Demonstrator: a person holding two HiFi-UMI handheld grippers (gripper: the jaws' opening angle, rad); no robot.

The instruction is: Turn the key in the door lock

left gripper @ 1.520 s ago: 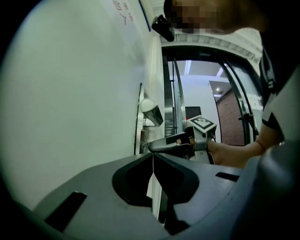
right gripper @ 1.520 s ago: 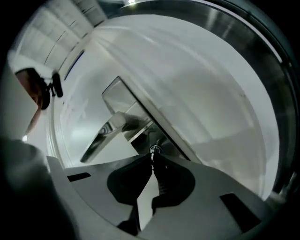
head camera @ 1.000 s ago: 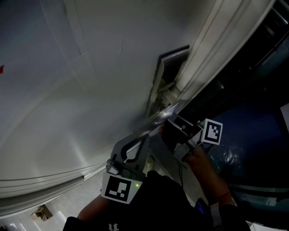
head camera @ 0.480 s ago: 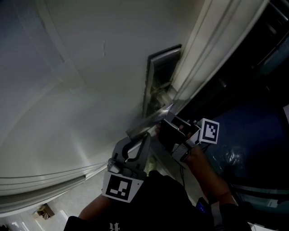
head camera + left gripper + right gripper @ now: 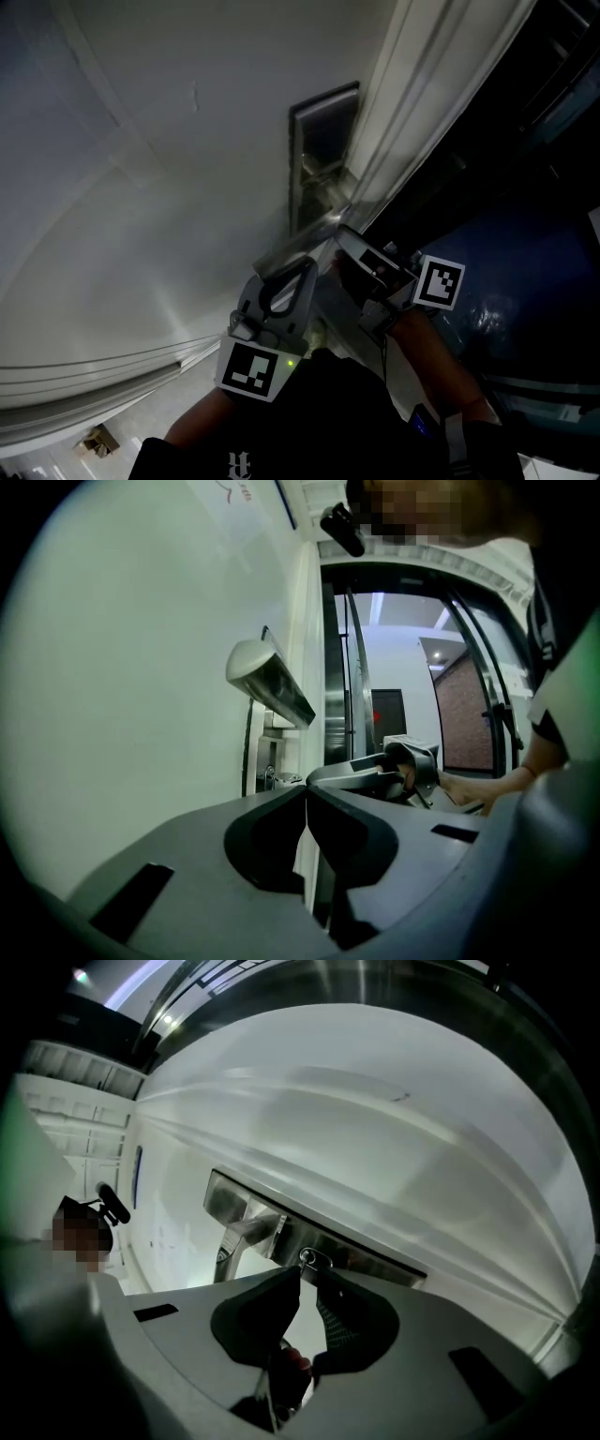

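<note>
- The right gripper [image 5: 311, 1279] has its jaws closed to a narrow gap, and the tips pinch the small metal key [image 5: 313, 1260].
- The key stands in the steel lock plate [image 5: 375, 1255] on the white door [image 5: 394, 1138], at 12 o'clock from the jaw tips in the right gripper view.
- The lever handle [image 5: 246, 1232] sticks out of the same plate just beside the key, at 10 o'clock from it.
- In the head view the handle and the right gripper cover the key, so it cannot be made out there.
- The left gripper [image 5: 305, 794] has its jaws together with nothing between them. In its own view the handle hangs at 11 o'clock and the right gripper shows at 2 o'clock.
- The door frame [image 5: 412, 84] runs along the plate at 3 o'clock, with a dark opening beyond it.
</note>
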